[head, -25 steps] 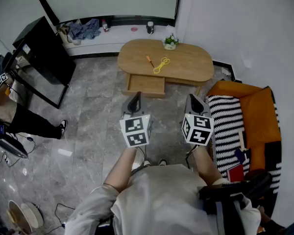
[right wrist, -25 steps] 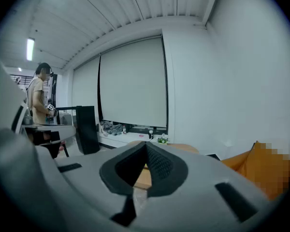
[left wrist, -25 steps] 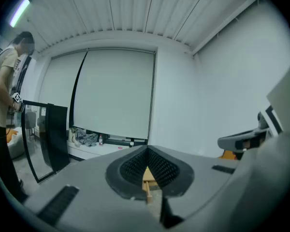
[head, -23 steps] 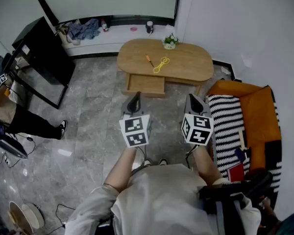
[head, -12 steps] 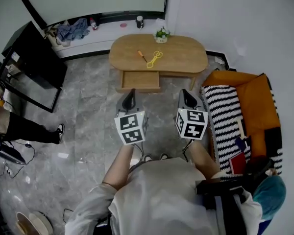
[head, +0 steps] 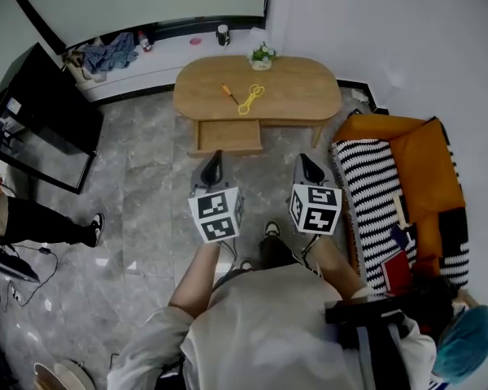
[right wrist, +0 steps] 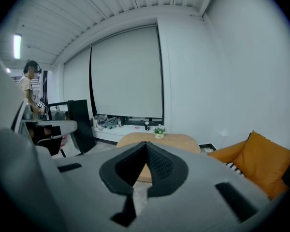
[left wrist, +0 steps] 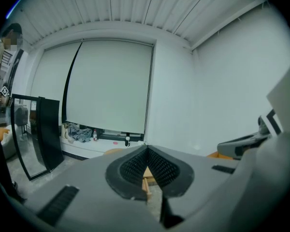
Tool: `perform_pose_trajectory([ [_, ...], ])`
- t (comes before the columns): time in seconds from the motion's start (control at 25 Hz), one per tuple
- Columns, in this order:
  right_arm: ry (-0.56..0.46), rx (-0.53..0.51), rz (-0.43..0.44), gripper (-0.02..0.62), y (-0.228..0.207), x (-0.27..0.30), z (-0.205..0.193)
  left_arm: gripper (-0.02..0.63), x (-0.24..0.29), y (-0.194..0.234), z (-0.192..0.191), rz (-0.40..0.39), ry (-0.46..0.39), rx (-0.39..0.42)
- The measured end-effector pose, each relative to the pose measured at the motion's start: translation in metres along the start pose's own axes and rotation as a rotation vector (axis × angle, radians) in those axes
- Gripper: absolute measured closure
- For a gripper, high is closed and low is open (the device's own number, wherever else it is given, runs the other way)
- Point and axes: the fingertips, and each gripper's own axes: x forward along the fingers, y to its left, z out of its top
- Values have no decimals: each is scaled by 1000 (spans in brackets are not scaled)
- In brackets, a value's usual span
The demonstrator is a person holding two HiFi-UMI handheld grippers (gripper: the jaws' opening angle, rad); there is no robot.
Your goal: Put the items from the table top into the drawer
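**Walking up to the table, both grippers empty**

Head view: Compared with a second ago, the tabletop point(head: 297, 96) sits higher and further left in the picture. A shoe point(head: 271, 229) now shows between the arms, so the person has stepped toward the table. A blue cap point(head: 464, 340) has also come in at the lower right corner. The left hand-held gripper point(head: 215, 156) and right hand-held gripper point(head: 306, 159) are carried side by side over the grey stone floor point(head: 138, 210), well short of the table. I judge this to be the approach only, with nothing picked up yet. An orange-handled tool point(head: 226, 93) and a yellow looped item point(head: 249, 98) lie just beside each other on the left half of the tabletop. A small potted plant point(head: 262, 55) stands at the far edge. The drawer point(head: 228, 136) is pulled out under the near edge, left of centre, and looks bare inside.

Left gripper view: The jaws are pressed together with nothing between them. Beyond them are a drawn window blind point(left wrist: 108, 86), a sill with a bundle of cloth point(left wrist: 79, 133) and a black rack point(left wrist: 46, 129) at the left.

Right gripper view: These jaws are also closed and empty. The tabletop lies straight ahead with the plant on it. An orange sofa point(right wrist: 261, 158) stands to the right and a bystander point(right wrist: 28, 88) far to the left.
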Motion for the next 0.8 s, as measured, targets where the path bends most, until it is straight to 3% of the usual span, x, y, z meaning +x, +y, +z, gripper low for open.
perform_pose_trajectory([
  [0.28,22,5,17,603,-20,63,6,600,59,3,-7,17,28,9],
  [0.52,7,7,42,603,-53,148,49,600,148,7,12,58,39,29],
  [0.8,47,-23,73,602,-109,253,89,600,261,8,35,124,68,-17],
])
